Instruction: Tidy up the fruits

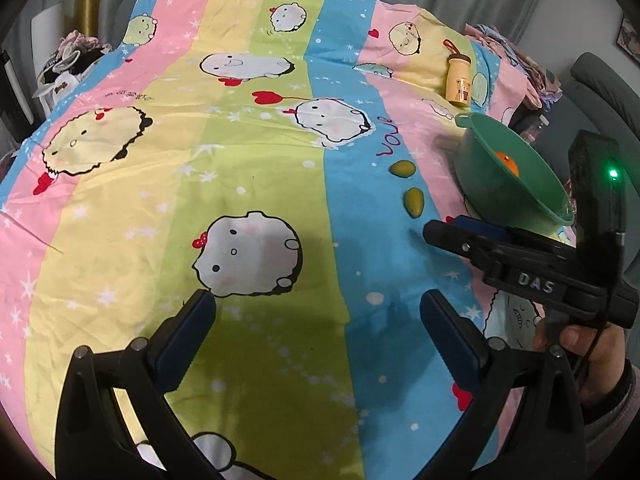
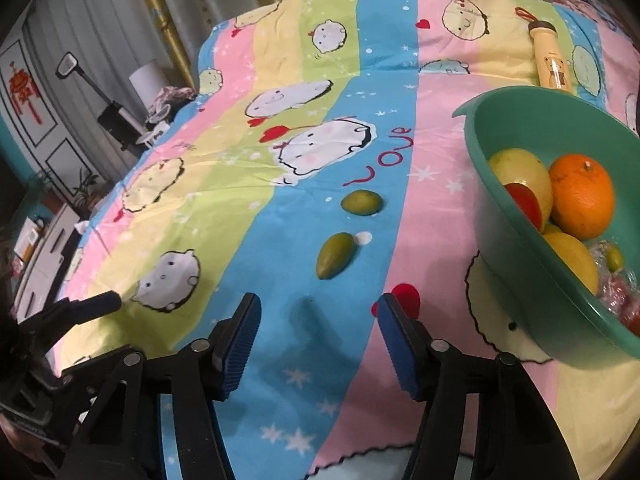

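Where the left wrist view looks across the bed [image 1: 240, 152], we see the left gripper [image 1: 318, 304] with its jaws spread over bare striped sheet, nothing between them. Toward the bed's right edge lie two green fruits [image 1: 403, 168] [image 1: 414, 201], one just beyond the other, beside a green bowl [image 1: 492, 196] holding an orange [image 1: 509, 163]. A bottle [image 1: 459, 84] lies farther back. The right gripper [image 1: 444, 229] reaches in from the right, a hand [image 1: 600, 352] on its grip.

From the right wrist view, we note the right gripper [image 2: 318, 308] partly spread and empty, the nearer green fruit [image 2: 335, 255] ahead of its tips, not touched. The bowl [image 2: 516, 256] carries several fruits.
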{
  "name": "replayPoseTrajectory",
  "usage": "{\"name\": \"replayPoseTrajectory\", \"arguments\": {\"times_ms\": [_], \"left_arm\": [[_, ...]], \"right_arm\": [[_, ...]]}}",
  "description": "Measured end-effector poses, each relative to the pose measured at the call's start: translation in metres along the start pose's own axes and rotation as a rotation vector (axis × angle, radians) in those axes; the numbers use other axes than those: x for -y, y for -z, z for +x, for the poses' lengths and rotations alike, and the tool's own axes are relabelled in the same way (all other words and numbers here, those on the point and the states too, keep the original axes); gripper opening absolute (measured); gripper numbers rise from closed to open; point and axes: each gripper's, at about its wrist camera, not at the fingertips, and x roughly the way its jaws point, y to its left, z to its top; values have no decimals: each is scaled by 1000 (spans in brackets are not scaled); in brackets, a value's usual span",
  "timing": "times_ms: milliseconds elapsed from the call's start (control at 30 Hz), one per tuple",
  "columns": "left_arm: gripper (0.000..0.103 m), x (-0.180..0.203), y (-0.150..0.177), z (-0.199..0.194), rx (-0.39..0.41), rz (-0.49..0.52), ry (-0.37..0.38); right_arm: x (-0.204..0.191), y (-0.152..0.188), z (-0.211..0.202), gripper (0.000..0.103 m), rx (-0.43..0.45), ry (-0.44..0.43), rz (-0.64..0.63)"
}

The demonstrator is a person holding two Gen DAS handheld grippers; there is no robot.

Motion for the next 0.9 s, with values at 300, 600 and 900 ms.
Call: {"name": "replayPoseTrajectory", "arguments": {"times_ms": [300,600,900], "left_arm": [[102,-6,0,7,-10,-18,8],[102,-10,2,11,-20,-20,9],[102,-8,0,13,-22,-13,14]], "right_arm": [[1,-15,21,47,-4,29,-2],[-2,-25,37,30,-11,68,-41],[4,-20,20,24,27,-12,-43]]}}
